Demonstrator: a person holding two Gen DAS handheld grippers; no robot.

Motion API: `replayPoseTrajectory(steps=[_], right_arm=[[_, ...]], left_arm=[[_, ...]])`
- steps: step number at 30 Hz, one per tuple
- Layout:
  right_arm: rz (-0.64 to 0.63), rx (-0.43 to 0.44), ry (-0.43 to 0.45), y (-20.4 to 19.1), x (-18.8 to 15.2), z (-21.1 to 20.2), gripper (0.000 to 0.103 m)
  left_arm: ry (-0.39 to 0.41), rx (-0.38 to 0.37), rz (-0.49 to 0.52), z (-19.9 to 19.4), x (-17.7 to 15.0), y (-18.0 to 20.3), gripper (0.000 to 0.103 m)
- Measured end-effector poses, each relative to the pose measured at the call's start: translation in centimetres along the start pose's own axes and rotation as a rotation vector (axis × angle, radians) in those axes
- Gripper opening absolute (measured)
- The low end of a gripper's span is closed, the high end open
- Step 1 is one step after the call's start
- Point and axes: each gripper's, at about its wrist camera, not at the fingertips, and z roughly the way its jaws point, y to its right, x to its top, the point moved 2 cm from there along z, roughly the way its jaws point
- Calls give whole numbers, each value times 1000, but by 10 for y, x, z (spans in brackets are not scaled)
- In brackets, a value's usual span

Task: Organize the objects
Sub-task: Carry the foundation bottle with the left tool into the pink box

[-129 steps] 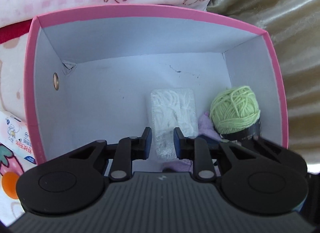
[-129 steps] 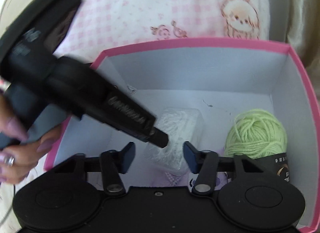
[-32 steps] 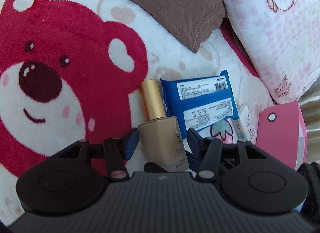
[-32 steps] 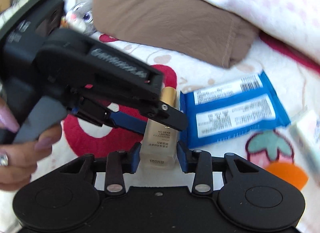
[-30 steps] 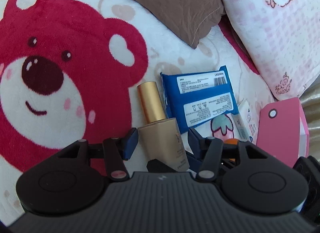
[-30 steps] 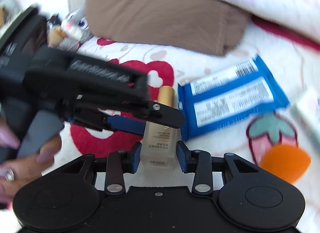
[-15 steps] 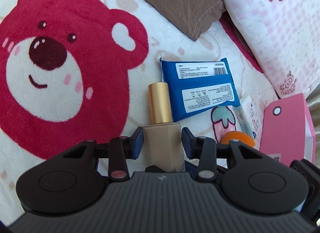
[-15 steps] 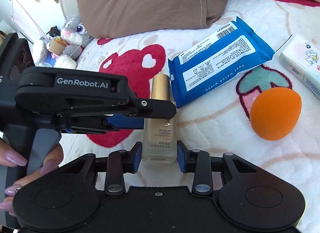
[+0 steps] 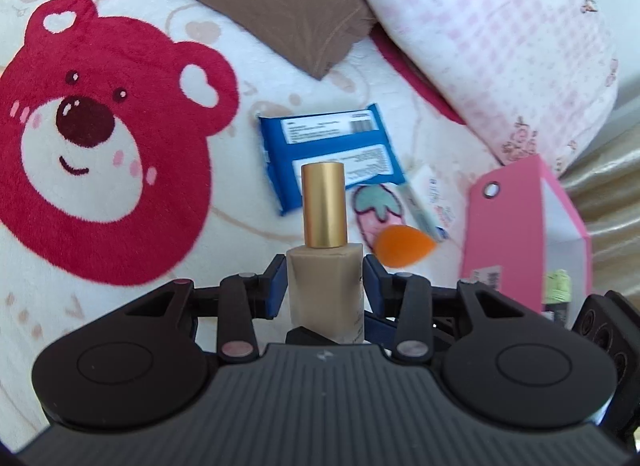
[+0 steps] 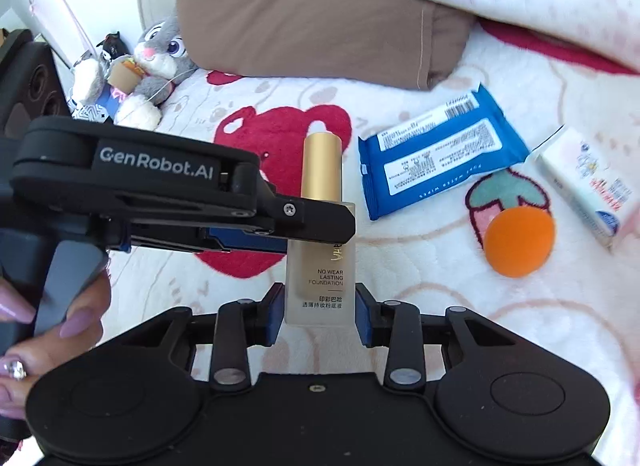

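foundation bottle (image 9: 325,266) | clamped between left gripper (image 9: 324,286) and right gripper (image 10: 320,308) fingers

Frosted glass foundation bottle (image 9: 325,290), matt gold cap (image 9: 323,205); plush fleece blanket (image 9: 120,225).

A brown pillow (image 10: 304,9) and plush rabbit (image 10: 160,49) rest on the bear-print blanket (image 9: 100,137).
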Motion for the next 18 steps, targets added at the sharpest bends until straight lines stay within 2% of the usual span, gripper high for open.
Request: replayPoseTrajectory(steps=[9, 18], right_arm=[[-18, -34, 99, -14, 1, -92, 41], [26, -151, 261, -2, -6, -184, 41]], left_arm=[[14, -82, 159, -54, -5, 76, 37], [15, -170, 389, -74, -10, 181, 37]])
